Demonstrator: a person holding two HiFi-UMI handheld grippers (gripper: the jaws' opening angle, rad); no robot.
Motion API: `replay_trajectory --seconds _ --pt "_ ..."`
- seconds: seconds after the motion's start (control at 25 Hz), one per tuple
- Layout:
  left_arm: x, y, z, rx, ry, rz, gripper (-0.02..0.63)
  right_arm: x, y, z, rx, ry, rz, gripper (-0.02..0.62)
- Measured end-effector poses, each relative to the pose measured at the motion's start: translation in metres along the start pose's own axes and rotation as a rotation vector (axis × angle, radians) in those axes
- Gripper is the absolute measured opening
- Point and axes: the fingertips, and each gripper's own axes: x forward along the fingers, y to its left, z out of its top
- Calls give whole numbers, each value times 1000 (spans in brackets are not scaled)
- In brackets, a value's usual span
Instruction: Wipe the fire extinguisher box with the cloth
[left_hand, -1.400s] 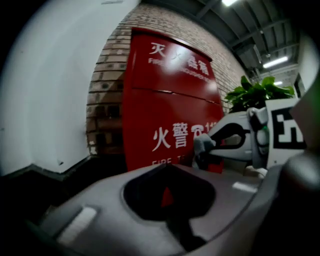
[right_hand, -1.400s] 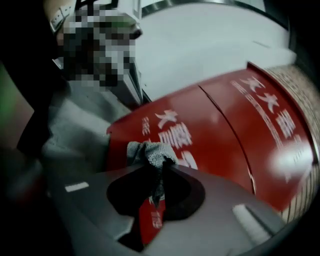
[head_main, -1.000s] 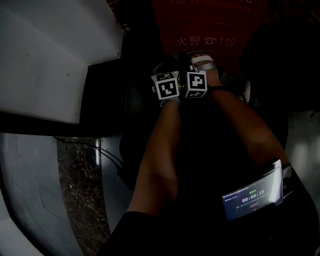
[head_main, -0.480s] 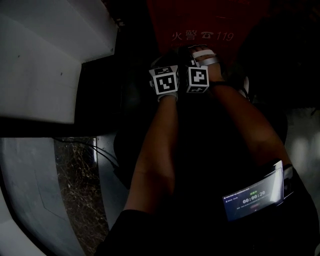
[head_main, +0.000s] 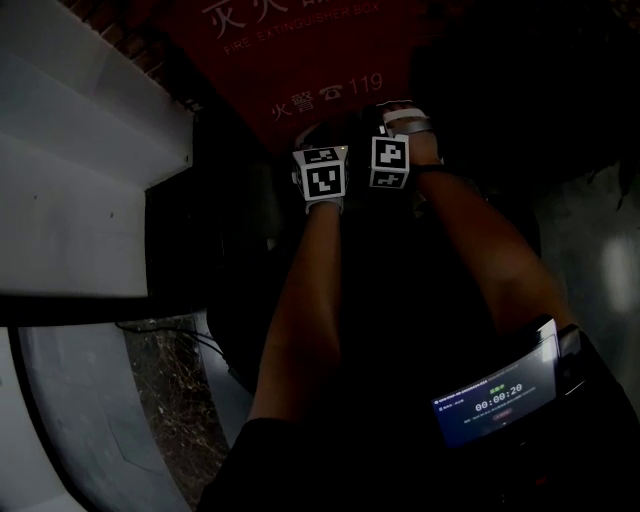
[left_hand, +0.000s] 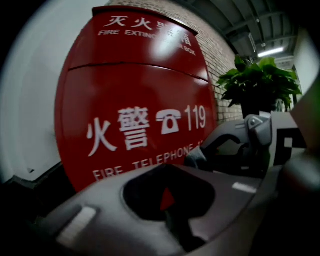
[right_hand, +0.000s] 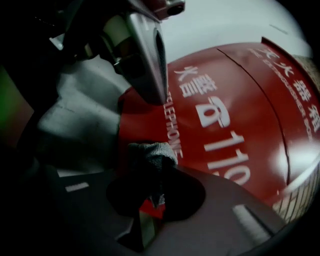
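- The cloth (right_hand: 150, 152) was held pinched in the right tool (right_hand: 150, 197), with the left tool (left_hand: 167, 202) closed on nothing.
- The fire extinguisher box (right_hand: 240, 115) was faced straight ahead, nearer the right tool.

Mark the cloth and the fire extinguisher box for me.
cloth (right_hand: 151, 151): right gripper view, on its grey bunched end.
fire extinguisher box (left_hand: 140, 90): left gripper view, on the red front panel.
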Motion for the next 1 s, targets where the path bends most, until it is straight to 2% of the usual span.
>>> replay_trajectory --seconds 0.16,0.28,0.36,0.48,0.68,0.84,1.0 --pt "15 -50 6 -22 21 -55 2 -3 -3 -46 38 58 29 43" --pt "21 -65 8 18 17 -52 3 -5 -2 -79 122 101 66 43" --pt "15 -67 10 17 14 -55 2 -9 -4 -80 145 99 63 44" --pt "-5 -48 16 2 14 -30 2 -19 -14 -58 99 38 10 46" --pt "-49 22 20 -42 -40 96 2 -47 -38 -3 37 -94 -90 46" --pt "-79 65 6 -111 -20 166 2 -56 -36 43 15 -148 -94 46" --pt "-82 87 -12 -142 2 187 2 -51 -29 75 3 -177 -81 45"
